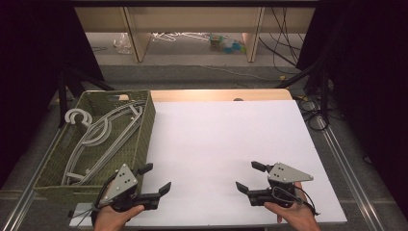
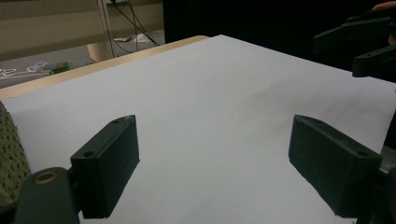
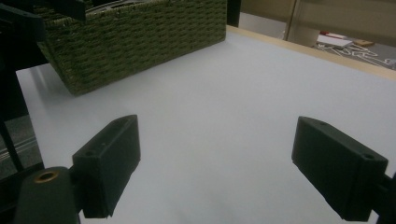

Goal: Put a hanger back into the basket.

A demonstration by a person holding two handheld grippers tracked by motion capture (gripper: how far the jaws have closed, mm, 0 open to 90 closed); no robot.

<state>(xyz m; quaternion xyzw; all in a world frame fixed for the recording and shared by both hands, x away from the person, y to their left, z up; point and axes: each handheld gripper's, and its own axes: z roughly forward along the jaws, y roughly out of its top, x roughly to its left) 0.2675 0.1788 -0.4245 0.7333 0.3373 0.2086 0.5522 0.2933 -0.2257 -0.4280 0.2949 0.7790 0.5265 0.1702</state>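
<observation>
You hold both grippers low at the near table edge — the left gripper at 7 o'clock, the right gripper at 5 o'clock, each with jaws spread wide and nothing between them. The grey hangers lie piled inside the green woven basket at 9 o'clock, close beside your left gripper; judged from this, nothing has been taken out and the whole job remains. The high view shows the hangers; the right gripper view shows the basket's outer wall — its contents are hidden. The white table lies bare between.
</observation>
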